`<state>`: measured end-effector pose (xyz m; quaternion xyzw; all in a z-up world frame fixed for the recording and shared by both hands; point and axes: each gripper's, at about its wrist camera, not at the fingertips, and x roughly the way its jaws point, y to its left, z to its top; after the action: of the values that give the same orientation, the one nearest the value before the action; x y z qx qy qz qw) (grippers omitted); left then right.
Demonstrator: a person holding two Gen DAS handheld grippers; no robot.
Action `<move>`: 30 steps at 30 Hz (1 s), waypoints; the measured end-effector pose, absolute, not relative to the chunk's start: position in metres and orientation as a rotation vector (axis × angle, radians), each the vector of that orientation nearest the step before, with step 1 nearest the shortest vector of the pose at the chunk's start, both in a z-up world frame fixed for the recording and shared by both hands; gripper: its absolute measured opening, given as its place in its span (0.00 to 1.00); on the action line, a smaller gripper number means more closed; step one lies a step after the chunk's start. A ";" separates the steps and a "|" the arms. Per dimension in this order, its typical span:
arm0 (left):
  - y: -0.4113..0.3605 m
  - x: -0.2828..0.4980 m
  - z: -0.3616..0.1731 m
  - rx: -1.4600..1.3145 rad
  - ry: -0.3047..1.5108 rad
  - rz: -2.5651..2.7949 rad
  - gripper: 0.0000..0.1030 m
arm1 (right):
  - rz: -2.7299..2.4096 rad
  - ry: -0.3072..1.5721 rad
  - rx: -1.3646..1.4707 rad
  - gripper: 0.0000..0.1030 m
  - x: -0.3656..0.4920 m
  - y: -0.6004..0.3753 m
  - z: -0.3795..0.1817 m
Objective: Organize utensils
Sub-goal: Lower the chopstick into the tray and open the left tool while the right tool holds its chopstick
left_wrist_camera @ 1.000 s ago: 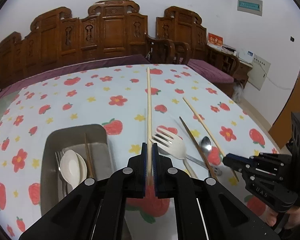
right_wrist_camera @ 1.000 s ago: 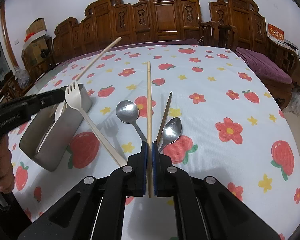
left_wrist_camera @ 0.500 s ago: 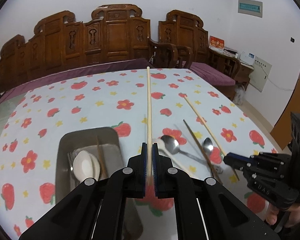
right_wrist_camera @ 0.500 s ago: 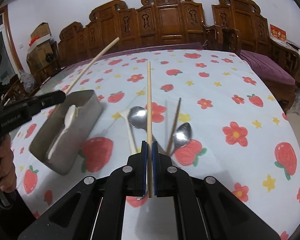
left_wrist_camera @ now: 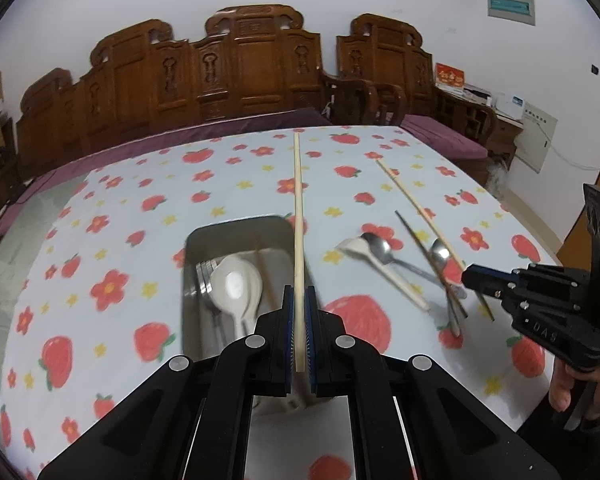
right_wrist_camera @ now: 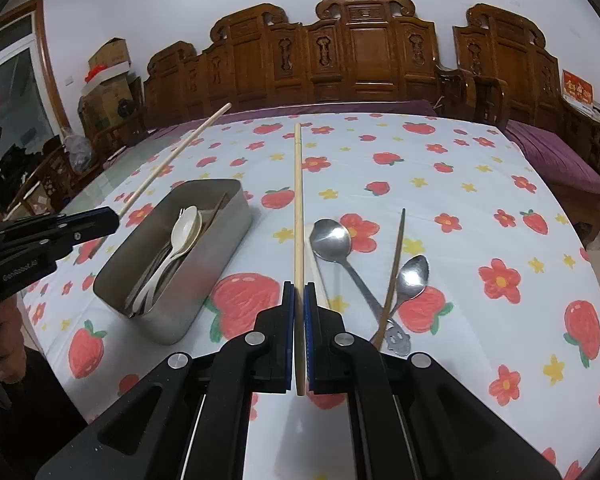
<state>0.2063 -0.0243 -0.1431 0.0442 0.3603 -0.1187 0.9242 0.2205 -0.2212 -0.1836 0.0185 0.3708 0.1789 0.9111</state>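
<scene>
Strawberry-print cloth [right_wrist_camera: 480, 208]; each gripper pinches slim wooden chopstick.

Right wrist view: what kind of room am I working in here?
Probably a home living or dining room: carved wooden benches with purple cushions line the wall, behind a table under a strawberry-print tablecloth.

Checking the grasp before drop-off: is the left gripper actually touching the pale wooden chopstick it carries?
Touching. The left wrist view shows the left gripper with blue pads shut on the pale wooden chopstick.
</scene>
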 end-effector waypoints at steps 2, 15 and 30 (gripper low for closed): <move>-0.015 0.202 -0.144 0.088 0.754 -0.234 0.04 | 0.376 0.763 0.030 0.06 0.220 -0.218 -0.184; 0.019 0.209 -0.173 0.075 0.893 -0.194 0.04 | 0.386 0.780 -0.004 0.06 0.217 -0.209 -0.190; 0.030 0.229 -0.186 0.031 0.930 -0.180 0.11 | 0.407 0.801 -0.021 0.06 0.216 -0.197 -0.193</move>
<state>0.2292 0.0303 -0.1860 0.0149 0.4479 -0.0867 0.8897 0.2155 -0.1969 -0.1928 -0.0102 0.3870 0.1965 0.9008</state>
